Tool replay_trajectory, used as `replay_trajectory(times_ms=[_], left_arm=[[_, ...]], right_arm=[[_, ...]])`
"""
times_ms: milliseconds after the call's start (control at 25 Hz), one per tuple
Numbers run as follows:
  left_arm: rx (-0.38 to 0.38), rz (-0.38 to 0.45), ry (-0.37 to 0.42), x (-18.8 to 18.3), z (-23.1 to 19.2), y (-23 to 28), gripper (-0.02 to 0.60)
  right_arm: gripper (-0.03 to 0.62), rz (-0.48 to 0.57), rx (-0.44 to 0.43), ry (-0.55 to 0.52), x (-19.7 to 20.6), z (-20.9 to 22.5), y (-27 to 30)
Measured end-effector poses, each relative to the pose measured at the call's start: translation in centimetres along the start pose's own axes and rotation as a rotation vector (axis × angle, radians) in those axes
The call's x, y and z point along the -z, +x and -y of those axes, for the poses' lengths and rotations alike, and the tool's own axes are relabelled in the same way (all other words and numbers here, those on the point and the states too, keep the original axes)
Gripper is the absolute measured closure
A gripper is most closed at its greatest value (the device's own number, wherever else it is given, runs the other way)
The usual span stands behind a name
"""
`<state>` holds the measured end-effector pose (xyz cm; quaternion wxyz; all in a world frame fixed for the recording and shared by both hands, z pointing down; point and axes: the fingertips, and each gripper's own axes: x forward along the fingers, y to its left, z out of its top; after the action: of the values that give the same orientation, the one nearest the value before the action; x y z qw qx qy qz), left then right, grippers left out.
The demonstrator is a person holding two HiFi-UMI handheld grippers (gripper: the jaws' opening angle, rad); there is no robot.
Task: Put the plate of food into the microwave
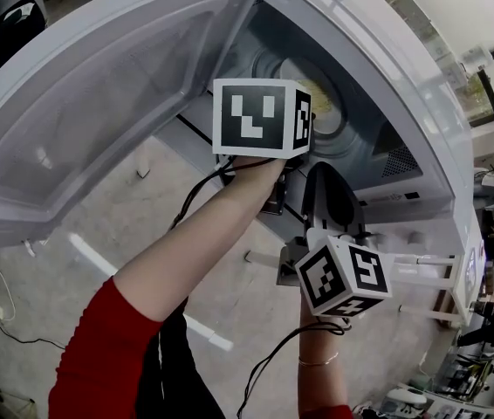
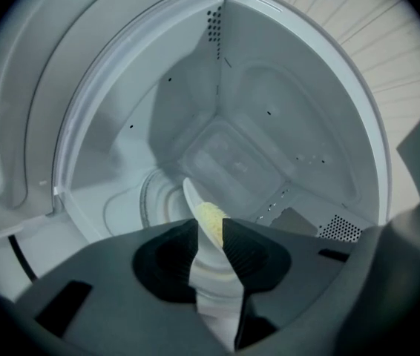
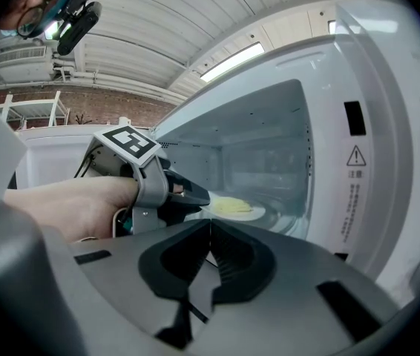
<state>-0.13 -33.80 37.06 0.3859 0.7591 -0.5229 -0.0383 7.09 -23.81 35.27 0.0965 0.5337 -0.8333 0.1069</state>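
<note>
Okay, plate (image 3: 234,211) sits inside the open microwave (image 1: 387,51), on the glass turntable (image 3: 288,217); it is a small round white plate, shallow, with a low pale-yellow heap of food (image 3: 228,205) in the middle; in the left gripper view it shows edge-on, with a thin white rim and the yellow food just past the jaw tips; left gripper (image 2: 210,225) reaches into the cavity, jaws apart with the plate's near rim between them, pads seemingly not pressing on it; right gripper (image 3: 210,232) is outside, in front of the opening and below the left one, jaws together with nothing between them; door (image 1: 99,85) is swung wide to the left; cavity walls are light grey with a perforated vent at the right; a bare forearm with a red sleeve (image 1: 99,356) runs to the left gripper.
</note>
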Motion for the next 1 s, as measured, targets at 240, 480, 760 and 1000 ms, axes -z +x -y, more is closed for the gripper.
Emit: replay_trajectory(times_ms=[240,480,760,1000], left_arm=[[-0.03,-0.025,0.139,0.2,-0.25,0.12,0.468],[-0.087,-0.071,0.248,0.63,-0.92,0.11,0.466],[-0.107,-0.096,0.323,0.92,-0.91,0.13,0.451],[-0.098,-0.069,0.391,0.34,-0.2,0.37,0.44]], right_arm=[[0.579,0.004,-0.004,-0.004,-0.1,0.05,0.04],[0.579,0.003,-0.008,-0.004,-0.06,0.09,0.14],[0.579,0.001,-0.012,-0.003,0.09,0.13,0.28],[0.579,0.005,-0.011,-0.003,-0.12,0.22,0.1]])
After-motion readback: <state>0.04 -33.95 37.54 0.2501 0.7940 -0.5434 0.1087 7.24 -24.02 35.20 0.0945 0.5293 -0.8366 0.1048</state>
